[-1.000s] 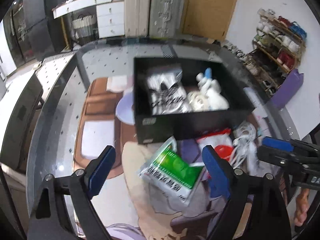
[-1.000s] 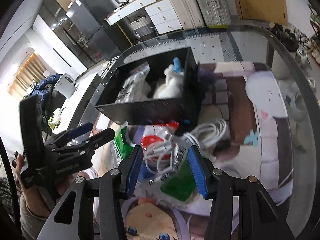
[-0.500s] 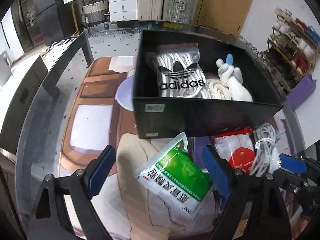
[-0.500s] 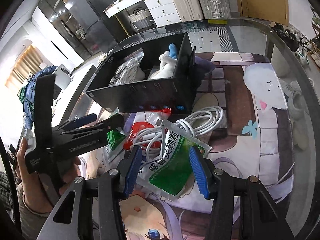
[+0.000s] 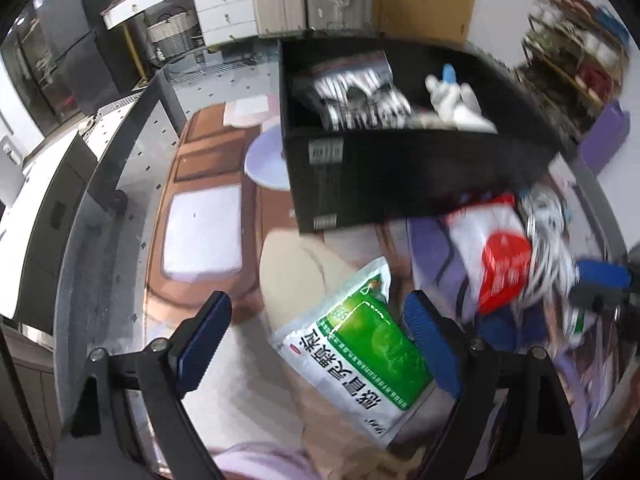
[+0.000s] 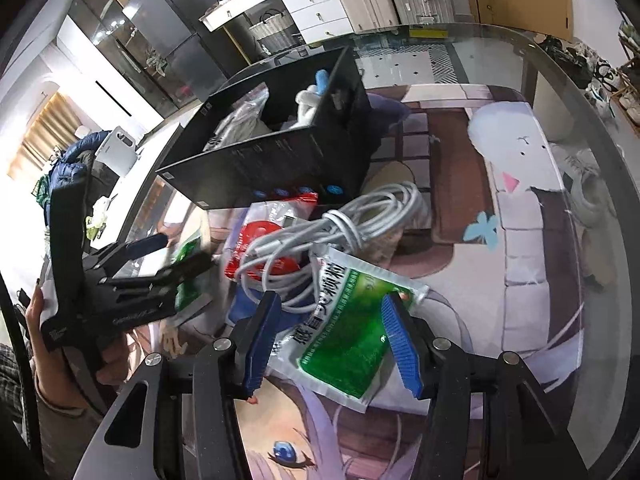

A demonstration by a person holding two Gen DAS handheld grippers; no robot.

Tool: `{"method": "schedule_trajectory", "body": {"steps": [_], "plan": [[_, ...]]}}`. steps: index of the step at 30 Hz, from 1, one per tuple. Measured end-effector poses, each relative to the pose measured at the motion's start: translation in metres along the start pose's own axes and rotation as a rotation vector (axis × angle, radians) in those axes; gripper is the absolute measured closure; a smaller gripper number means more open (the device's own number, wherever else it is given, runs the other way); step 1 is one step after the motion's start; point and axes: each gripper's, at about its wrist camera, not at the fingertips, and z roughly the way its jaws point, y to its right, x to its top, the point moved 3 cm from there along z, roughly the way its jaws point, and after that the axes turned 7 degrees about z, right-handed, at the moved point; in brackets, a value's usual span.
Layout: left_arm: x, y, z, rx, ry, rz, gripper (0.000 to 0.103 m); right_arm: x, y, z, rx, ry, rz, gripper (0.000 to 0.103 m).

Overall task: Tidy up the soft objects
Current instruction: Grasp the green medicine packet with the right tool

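Inside the black open-topped box point(image 5: 400, 172) a clear striped packet point(image 5: 356, 96) and white plush toy point(image 5: 456, 100) already lie, while two green-and-white sachets point(image 5: 360, 360) point(image 6: 348, 340), a red-and-white pouch point(image 5: 496, 256) and a coiled white cable point(image 6: 340, 232) wait outside on the printed mat beneath the wide-open, empty left gripper point(image 5: 316, 344) and the opening right gripper point(image 6: 328, 340), which straddles one sachet ungripped.

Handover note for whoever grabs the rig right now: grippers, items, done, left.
Left gripper: open, empty, over a green pouch.
Right gripper: jaws opening around a second green pouch, pads not pressing.
Black box already holds a striped bag and a white plush.
Left on the mat in front of the box: both pouches, the red-and-white bag, the white cable.
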Motion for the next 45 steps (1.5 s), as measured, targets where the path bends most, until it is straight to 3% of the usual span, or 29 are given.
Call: {"method": "schedule_trajectory", "body": {"steps": [3,5,13,16,19,20,21,27,28,31,32,38,45], "plan": [[-0.007,-0.003,-0.004,-0.007,0.0,0.018,0.014,-0.001,0.008,-0.003,-0.018,0.001,0.023,0.042],[-0.01,-0.006,-0.006,-0.021,-0.007,0.016,0.014,-0.002,0.011,-0.005,-0.029,0.002,0.033,0.03],[-0.021,0.003,-0.019,-0.091,-0.028,0.024,0.014,-0.01,0.014,-0.002,-0.121,-0.005,0.045,0.028],[-0.019,0.012,-0.017,-0.068,-0.034,0.066,0.015,-0.01,0.02,-0.003,-0.145,0.01,0.071,0.028],[-0.016,0.019,-0.02,-0.076,-0.014,0.088,0.029,-0.011,0.017,-0.002,-0.156,0.015,0.064,0.023],[-0.014,0.021,-0.022,-0.079,-0.004,0.098,0.046,-0.011,0.016,-0.002,-0.156,0.017,0.067,0.022],[-0.012,0.021,-0.023,-0.086,0.003,0.112,0.053,-0.011,0.015,-0.002,-0.152,0.021,0.07,0.021],[-0.014,0.031,-0.028,-0.075,0.019,0.161,0.058,-0.012,0.001,0.009,-0.227,0.03,-0.018,0.02],[-0.015,0.032,-0.029,-0.07,0.019,0.163,0.058,-0.013,0.0,0.01,-0.236,0.028,-0.034,0.024],[-0.018,0.033,-0.03,-0.078,0.02,0.149,0.058,-0.015,0.0,0.006,-0.28,0.03,-0.07,0.053],[-0.019,0.032,-0.03,-0.082,0.02,0.147,0.059,-0.016,0.001,0.004,-0.273,0.025,-0.075,0.058],[-0.019,0.035,-0.031,-0.091,0.02,0.162,0.065,-0.027,-0.006,-0.003,-0.223,-0.006,-0.135,0.067],[-0.02,0.033,-0.051,-0.101,0.062,0.169,0.074,-0.045,-0.035,-0.019,-0.158,0.022,-0.202,0.069]]}}
